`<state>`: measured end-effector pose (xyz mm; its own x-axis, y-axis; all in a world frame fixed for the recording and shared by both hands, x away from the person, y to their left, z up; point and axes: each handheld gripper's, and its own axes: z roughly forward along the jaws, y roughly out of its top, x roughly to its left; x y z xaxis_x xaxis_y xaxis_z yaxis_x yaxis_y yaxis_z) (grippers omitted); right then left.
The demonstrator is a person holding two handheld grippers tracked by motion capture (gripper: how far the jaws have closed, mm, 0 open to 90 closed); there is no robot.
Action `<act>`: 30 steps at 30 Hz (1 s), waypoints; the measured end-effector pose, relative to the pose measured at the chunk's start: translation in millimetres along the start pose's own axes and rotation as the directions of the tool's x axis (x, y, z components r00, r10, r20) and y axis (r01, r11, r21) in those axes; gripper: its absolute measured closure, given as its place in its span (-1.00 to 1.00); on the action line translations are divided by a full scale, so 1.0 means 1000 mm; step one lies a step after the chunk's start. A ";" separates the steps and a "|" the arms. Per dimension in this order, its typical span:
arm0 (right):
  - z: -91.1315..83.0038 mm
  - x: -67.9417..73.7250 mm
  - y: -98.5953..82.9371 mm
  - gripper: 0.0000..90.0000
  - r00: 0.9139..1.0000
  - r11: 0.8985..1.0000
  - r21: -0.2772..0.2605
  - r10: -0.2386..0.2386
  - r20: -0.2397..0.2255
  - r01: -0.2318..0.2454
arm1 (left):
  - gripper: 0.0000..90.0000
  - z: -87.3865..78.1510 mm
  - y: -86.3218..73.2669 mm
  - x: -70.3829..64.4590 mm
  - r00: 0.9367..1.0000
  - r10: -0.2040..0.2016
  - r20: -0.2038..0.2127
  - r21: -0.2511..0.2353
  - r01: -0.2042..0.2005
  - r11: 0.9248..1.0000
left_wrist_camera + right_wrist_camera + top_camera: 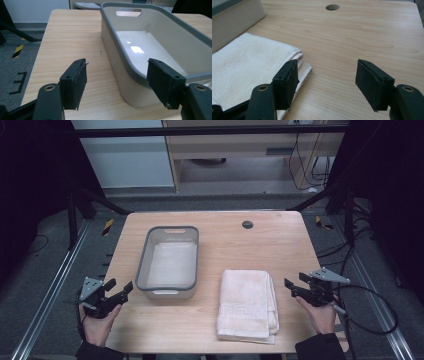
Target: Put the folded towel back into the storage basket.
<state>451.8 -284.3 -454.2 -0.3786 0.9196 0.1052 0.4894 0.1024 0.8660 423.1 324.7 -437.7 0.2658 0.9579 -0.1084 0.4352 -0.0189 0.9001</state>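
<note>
Cream folded towel (248, 305) flat near the table (280, 245) front, beside the empty grey-rimmed tub (170, 262), left gripper (119, 290) and right gripper (296, 284) flanking both, jaws spread wide and empty, seemingly poised for pickup.

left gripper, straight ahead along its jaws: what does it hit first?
Probably the grey bin. In the left gripper view, the left gripper stands open with the bin's near corner between its jaws; one jaw lines up with the bin's rim, the other with bare table. Depth is unclear.
</note>
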 end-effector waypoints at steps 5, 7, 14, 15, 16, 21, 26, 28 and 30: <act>0.001 0.003 0.006 -0.27 1.000 1.000 -0.009 -0.003 -0.026 0.002 | -0.30 0.000 0.007 -0.008 0.999 0.025 0.024 -0.015 -0.025 1.000; 0.000 0.004 0.007 -0.27 1.000 1.000 -0.013 -0.004 -0.029 0.004 | -0.30 -0.001 0.008 -0.010 0.999 0.022 0.030 -0.011 -0.021 1.000; -0.003 0.007 0.019 -0.31 0.999 0.999 -0.043 -0.006 -0.038 0.005 | -0.32 0.002 0.015 -0.024 0.997 0.040 0.066 -0.007 -0.039 0.999; -0.003 0.007 0.021 -0.32 0.999 0.999 -0.046 -0.009 -0.040 0.007 | -0.32 0.003 0.016 -0.026 0.997 0.043 0.068 -0.011 -0.043 0.999; -0.004 0.007 0.022 -0.32 0.999 0.999 -0.051 -0.007 -0.042 0.005 | -0.32 0.003 0.017 -0.028 0.996 0.045 0.074 -0.010 -0.045 0.999; -0.005 0.007 0.027 -0.33 0.999 0.998 -0.063 -0.011 -0.046 0.008 | -0.32 0.004 0.021 -0.036 0.994 0.054 0.094 -0.006 -0.054 0.999; -0.005 0.008 0.034 -0.34 0.998 0.997 -0.072 -0.012 -0.057 0.008 | -0.31 0.007 0.026 -0.047 0.992 0.058 0.115 -0.008 -0.057 0.998; -0.005 0.008 0.035 -0.34 0.998 0.997 -0.071 -0.014 -0.057 0.010 | -0.31 0.008 0.027 -0.049 0.991 0.061 0.119 -0.007 -0.061 0.998; -0.005 0.009 0.038 -0.35 0.998 0.997 -0.075 -0.014 -0.063 0.009 | -0.32 0.010 0.029 -0.055 0.989 0.072 0.129 -0.006 -0.072 0.997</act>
<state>462.9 -274.0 -418.0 -0.4340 0.8924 0.1236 0.4256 0.0822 0.9012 429.2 268.6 -410.0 0.4051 0.9092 -0.0964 0.4100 -0.0865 0.9080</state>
